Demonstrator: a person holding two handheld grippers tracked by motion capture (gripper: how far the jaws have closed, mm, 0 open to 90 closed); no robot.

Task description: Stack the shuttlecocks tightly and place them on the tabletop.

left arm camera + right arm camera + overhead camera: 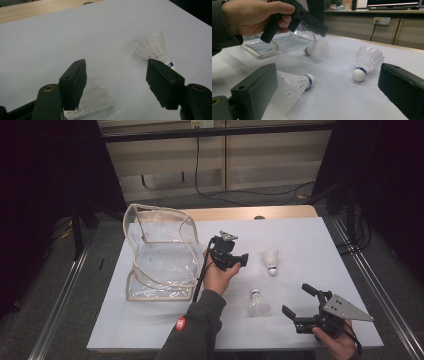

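Note:
Three white feather shuttlecocks lie on the white table. One shuttlecock (271,261) (367,61) rests right of my left gripper (243,259), and a second shuttlecock (258,304) (294,83) lies nearer the front. The third shuttlecock (318,48) (92,100) lies on the table just below the left gripper (116,72), near the clear bag (160,252). The left jaws stand open with nothing between them. My right gripper (299,300) (328,75) is at the front right, open and empty, facing the shuttlecocks.
The clear plastic bag with beige trim stands open at the table's left (274,42). A wooden strip (250,213) borders the far edge. Metal rails (370,270) run along both sides of the table.

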